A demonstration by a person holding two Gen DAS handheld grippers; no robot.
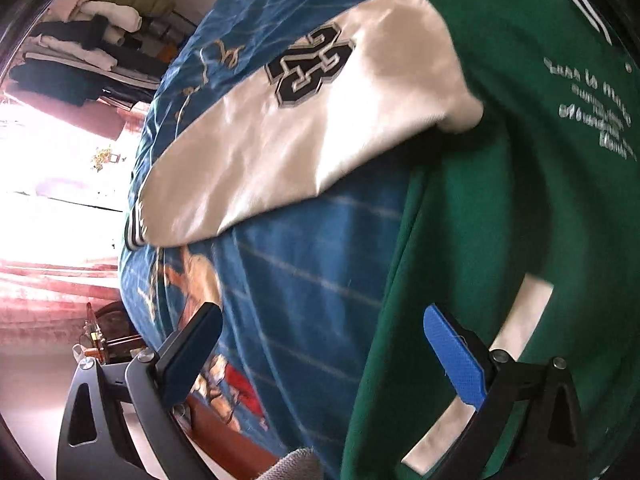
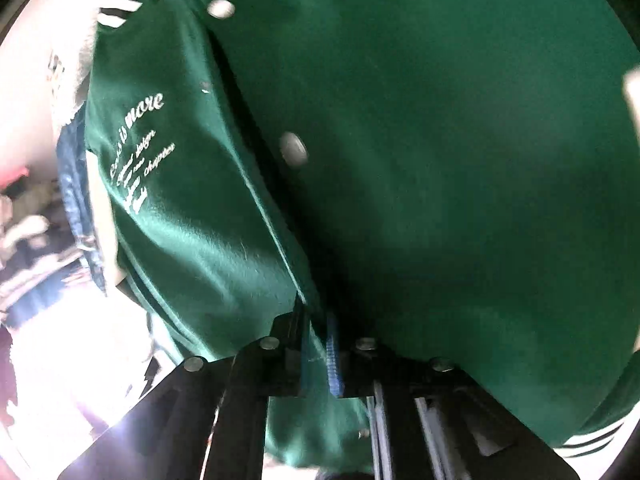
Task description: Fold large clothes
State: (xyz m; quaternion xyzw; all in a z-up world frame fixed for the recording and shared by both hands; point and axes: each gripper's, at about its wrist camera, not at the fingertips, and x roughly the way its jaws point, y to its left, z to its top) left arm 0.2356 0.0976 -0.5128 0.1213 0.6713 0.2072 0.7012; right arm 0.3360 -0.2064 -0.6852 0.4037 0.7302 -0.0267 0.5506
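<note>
A green varsity jacket [image 1: 500,200] lies on a blue printed bedspread [image 1: 300,280]. Its white sleeve [image 1: 320,128], with a black "23" patch [image 1: 310,66], stretches out to the left across the bed. My left gripper [image 1: 320,312] hovers open over the bedspread beside the jacket's left edge, with nothing between its fingers. In the right wrist view the jacket [image 2: 440,160] fills the frame, showing its snap buttons [image 2: 294,150] and white lettering [image 2: 140,152]. My right gripper [image 2: 316,336] is shut on a fold of the green fabric along the front edge.
Shelves of folded clothes [image 1: 92,32] stand at the upper left beyond the bed. A bright window with a red curtain [image 1: 48,288] glares at the left. The bed's wooden edge [image 1: 224,420] runs near my left finger, with a small cluttered stand [image 1: 100,344] beside it.
</note>
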